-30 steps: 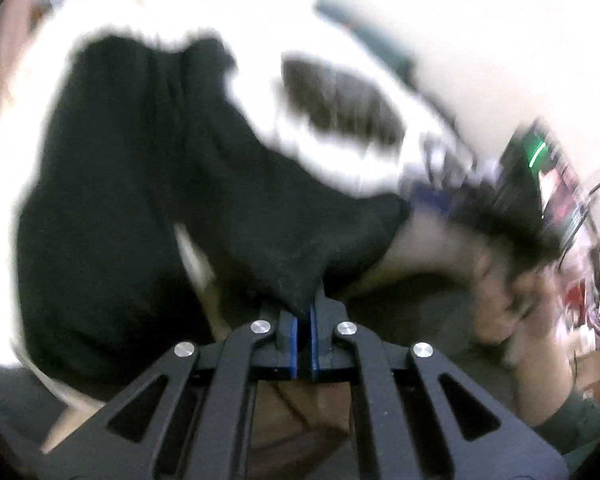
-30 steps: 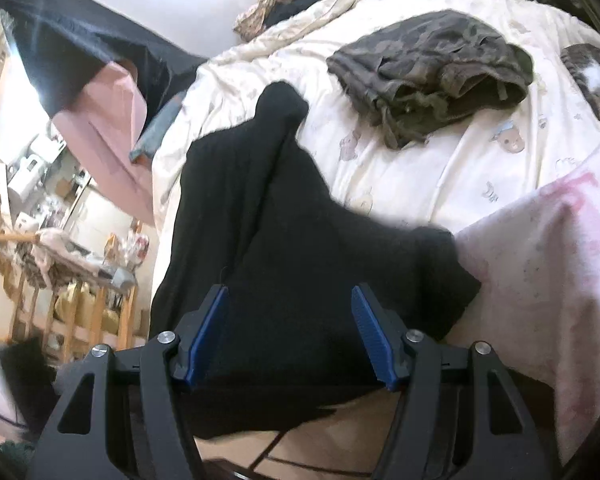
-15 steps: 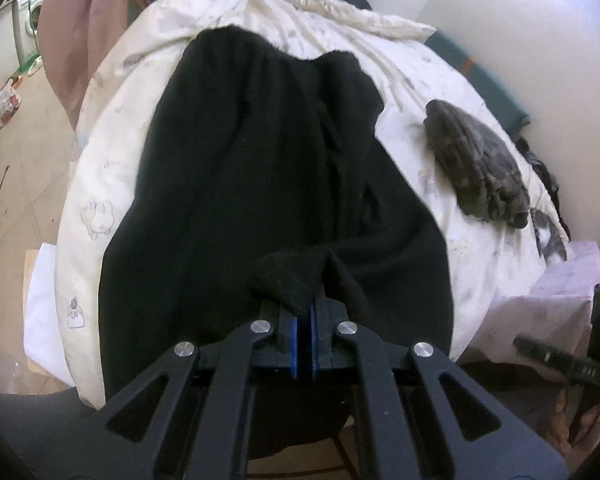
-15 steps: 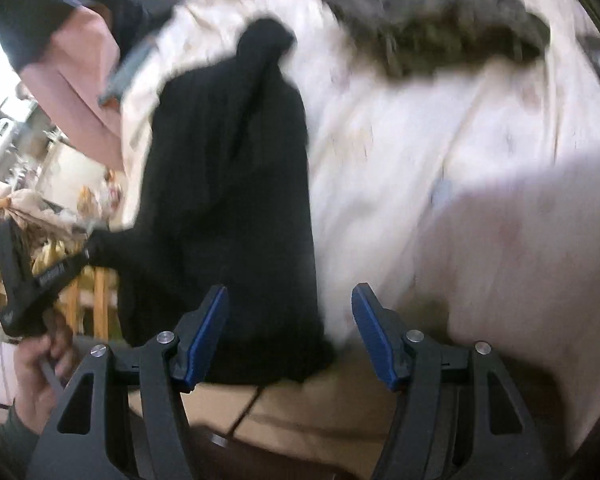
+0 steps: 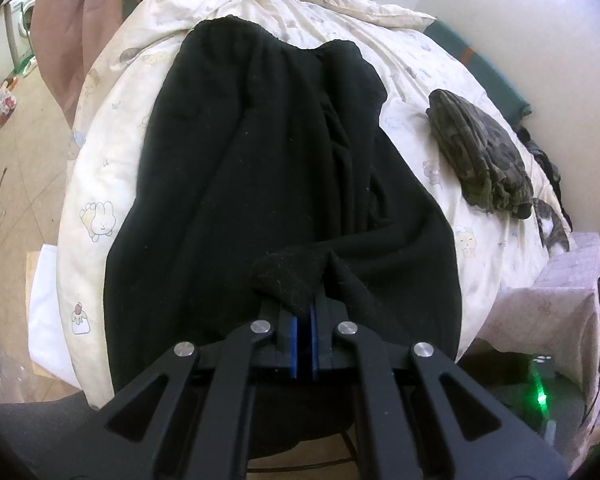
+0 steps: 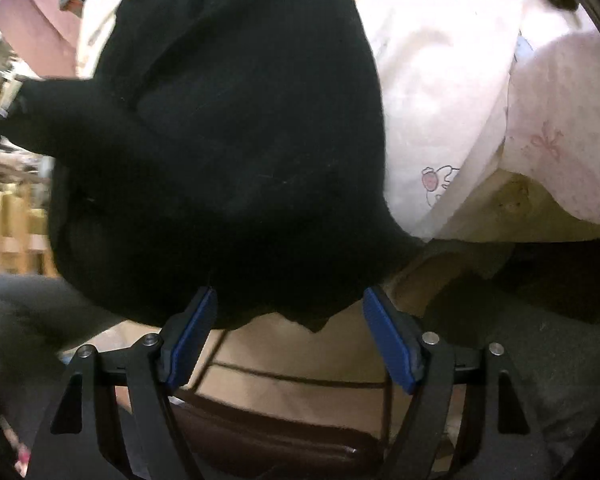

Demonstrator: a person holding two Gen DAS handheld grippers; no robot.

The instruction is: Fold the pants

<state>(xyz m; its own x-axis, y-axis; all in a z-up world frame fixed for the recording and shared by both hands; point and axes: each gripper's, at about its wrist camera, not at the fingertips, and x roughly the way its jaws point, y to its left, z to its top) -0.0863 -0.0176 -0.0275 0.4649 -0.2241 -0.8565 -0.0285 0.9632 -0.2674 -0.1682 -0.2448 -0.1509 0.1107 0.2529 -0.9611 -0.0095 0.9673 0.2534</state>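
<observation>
L gripper (image 5: 303, 322) pinching black pants (image 5: 260, 168), R gripper (image 6: 290, 320) opening (no readable labels)

One black pants (image 5: 284, 184), one camouflage garment (image 5: 480, 156), one white duvet (image 5: 100, 184), two tongs (image 5: 303, 320)

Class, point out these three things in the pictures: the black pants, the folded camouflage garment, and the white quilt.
black pants (image 5: 260, 168): left wrist view, middle of the spread fabric.
camouflage garment (image 5: 480, 156): left wrist view, top of the folded pile.
white quilt (image 5: 100, 184): left wrist view, bare left edge.
</observation>
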